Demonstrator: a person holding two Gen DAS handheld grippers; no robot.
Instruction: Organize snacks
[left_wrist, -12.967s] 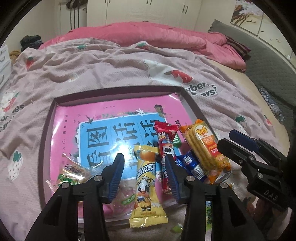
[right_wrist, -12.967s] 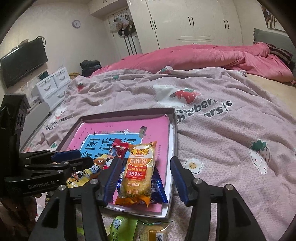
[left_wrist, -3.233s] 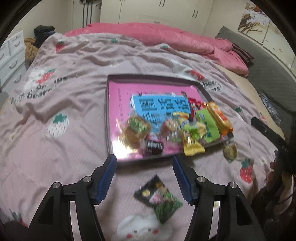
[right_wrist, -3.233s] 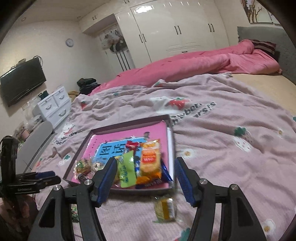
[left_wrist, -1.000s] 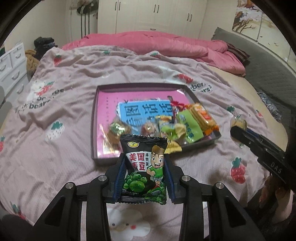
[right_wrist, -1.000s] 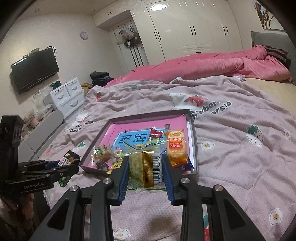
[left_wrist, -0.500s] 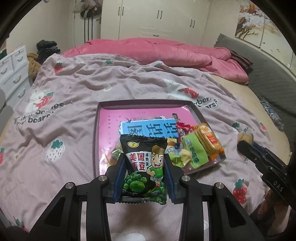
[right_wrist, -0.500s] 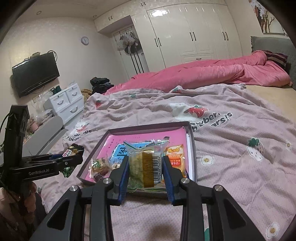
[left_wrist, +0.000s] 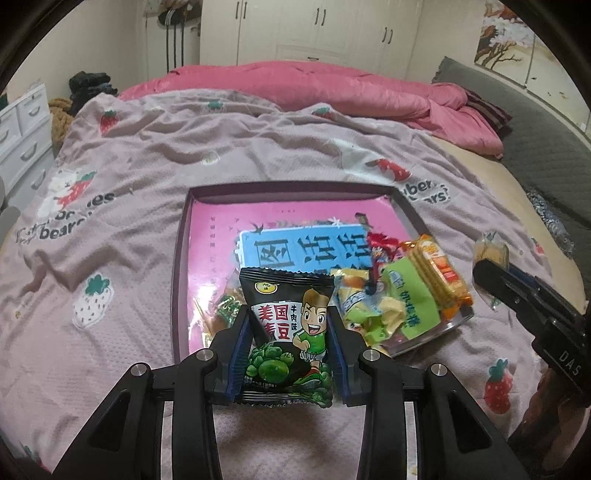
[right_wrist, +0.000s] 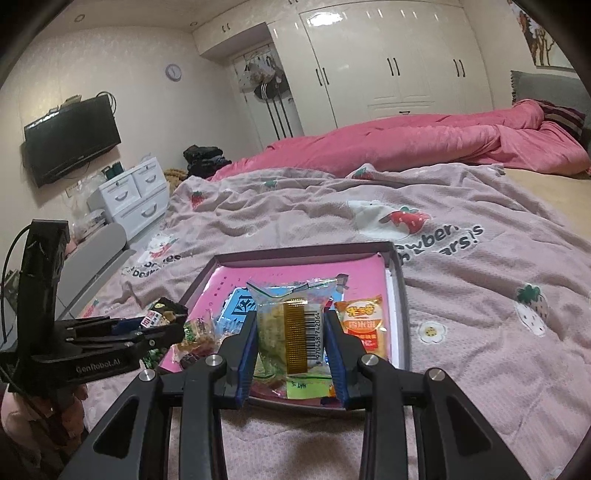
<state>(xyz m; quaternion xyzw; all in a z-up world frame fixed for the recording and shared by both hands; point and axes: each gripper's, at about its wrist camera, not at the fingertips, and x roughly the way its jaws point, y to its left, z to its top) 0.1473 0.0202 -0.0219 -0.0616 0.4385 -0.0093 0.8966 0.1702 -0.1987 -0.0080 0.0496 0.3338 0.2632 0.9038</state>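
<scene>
A: Why are we working on the blanket and not a table?

B: It covers the whole bed, and the tray lies flat on it at the centre of the left wrist frame — a walled place where packets stay together. We can read "bears" at the left edge of that frame and "ars!" at the right of the tray.

A: And the tray's pink lining?

B: It looks like a book cover with large characters on a blue panel; we can't make them out reliably. The snacks already there are heaped in the tray's lower right, an orange cracker pack on top.

A: What are we carrying?

B: The left gripper is clamped on a black pea packet, upright at lower centre, its face toward the camera — it reads 美国青豆 and 牛肉味. The right gripper is clamped on a clear cake packet, barcode side toward us, just over the tray's near edge.

A: Any other writing?

B: "GenRobot.AI" on the left gripper's body at lower left of the right wrist frame, "DAS" on the right one at the right edge of the other.
</scene>
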